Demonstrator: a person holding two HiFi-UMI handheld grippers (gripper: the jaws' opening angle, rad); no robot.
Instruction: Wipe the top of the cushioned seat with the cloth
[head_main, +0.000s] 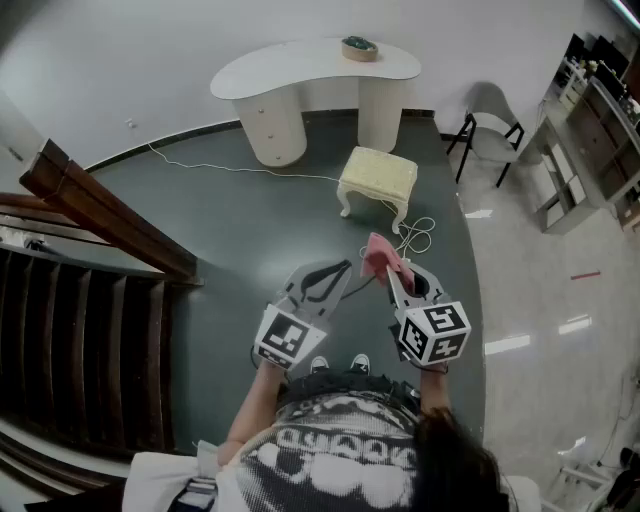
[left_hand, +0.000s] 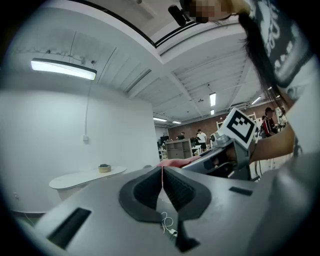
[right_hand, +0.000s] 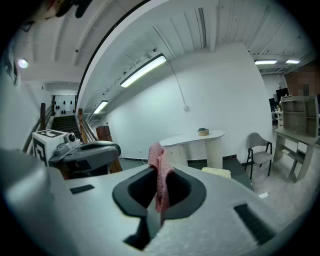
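- Cloth (head_main: 378, 255), pink, pinched upright in right gripper (head_main: 392, 272); loose end standing above the clamped jaws.
- Left gripper (head_main: 340, 268) just beside, pressed together on nothing.
- Cushioned seat (head_main: 378, 176) well ahead on dark floor (head_main: 250, 230), near white desk (head_main: 300, 68); not yet wiped.
- Best to step close, lay cloth flat on the cushion top, then sweep edge to edge with light pressure.
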